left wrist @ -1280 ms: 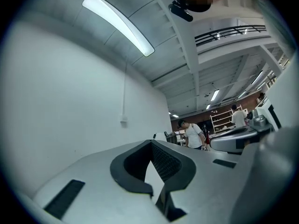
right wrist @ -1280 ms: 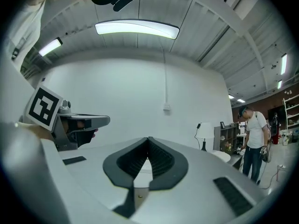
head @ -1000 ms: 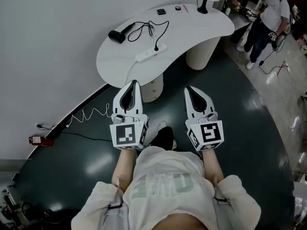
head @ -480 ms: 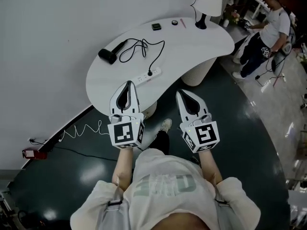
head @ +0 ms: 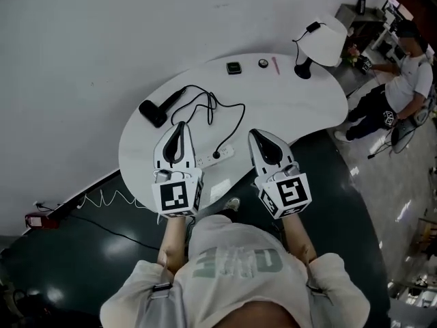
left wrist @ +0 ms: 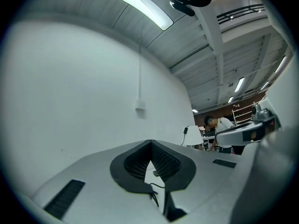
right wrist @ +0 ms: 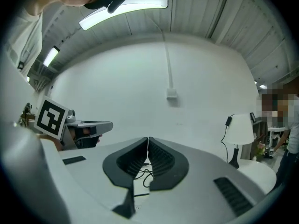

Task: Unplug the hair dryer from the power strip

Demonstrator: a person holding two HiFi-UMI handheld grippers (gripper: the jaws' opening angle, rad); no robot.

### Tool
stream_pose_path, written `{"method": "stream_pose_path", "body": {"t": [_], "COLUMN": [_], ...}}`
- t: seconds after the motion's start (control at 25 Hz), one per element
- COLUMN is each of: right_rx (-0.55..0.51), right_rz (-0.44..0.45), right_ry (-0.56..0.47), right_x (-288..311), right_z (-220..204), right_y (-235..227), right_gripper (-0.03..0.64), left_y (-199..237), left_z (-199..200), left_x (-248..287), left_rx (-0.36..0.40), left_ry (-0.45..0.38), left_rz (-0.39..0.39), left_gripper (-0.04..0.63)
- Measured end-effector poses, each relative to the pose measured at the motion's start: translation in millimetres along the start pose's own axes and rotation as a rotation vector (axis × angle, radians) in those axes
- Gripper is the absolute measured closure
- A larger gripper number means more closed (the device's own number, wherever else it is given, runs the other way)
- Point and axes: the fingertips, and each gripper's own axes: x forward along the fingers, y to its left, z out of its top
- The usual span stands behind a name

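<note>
Head view: white curved tabletop (head: 300, 108).
- Hair dryer (head: 158, 109): black, lying at the left end, beyond the left claw (head: 181, 124).
- Cord (head: 235, 118): black, looping across to a plug seated in the power strip (head: 217, 156).
- Power strip: white, near the front edge, between the two claws.
- Left claw and right claw (head: 253, 133): each pressed together, empty, over the near edge.
- Far side: lamp (head: 322, 38), two small dark items.
- Bystander (head: 406, 80): past the right end.

Head view: from my head, steeply down on the table (head: 293, 108).
Gripper views: level along my left gripper (head: 181, 126), right gripper (head: 255, 135); both share the lamp (right wrist: 242, 125).
</note>
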Motion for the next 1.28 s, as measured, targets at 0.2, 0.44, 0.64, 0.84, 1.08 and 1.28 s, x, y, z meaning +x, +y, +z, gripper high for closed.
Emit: {"method": "stream_pose_path", "body": {"t": [0.2,0.44,0.64,0.84,1.08,1.28], "right_rx": [0.003,0.050,0.060,0.075,0.070,0.091], "right_rz": [0.066,0.176,0.281,0.322,0.375,0.425], "right_ry": [0.039,0.047,0.022,0.042,0.049,0.094], "right_x": [36.5,65.2,79.9,86.2,89.1,83.5], "right_z": [-14.2,-13.5,-3.1,-11.1,-17.7,-31.9], "right_y": [-11.0,-23.8,-30.8,-37.0,-38.3,-29.4], "right_gripper": [0.595,0.595,0.595,0.595,0.595,0.595], "left_y": [5.9,8.1,12.1,10.1,-14.7,-35.7], "left_z": [-13.5,-5.5,-6.1,-13.6,-24.9,-80.2], "left_x": [37.6,51.0,54.7,56.3,69.9,59.7], "left_rx": [-0.005,0.030,0.032,0.070,0.167,0.350], "left_ry": [0.033,0.038,0.055,0.073,0.154,0.428], "left_rz": [0.045,0.121,0.172,0.172,-0.088,-0.363], "left_gripper": [0.581,0.581,0.581,0.581,0.468,0.431]}}
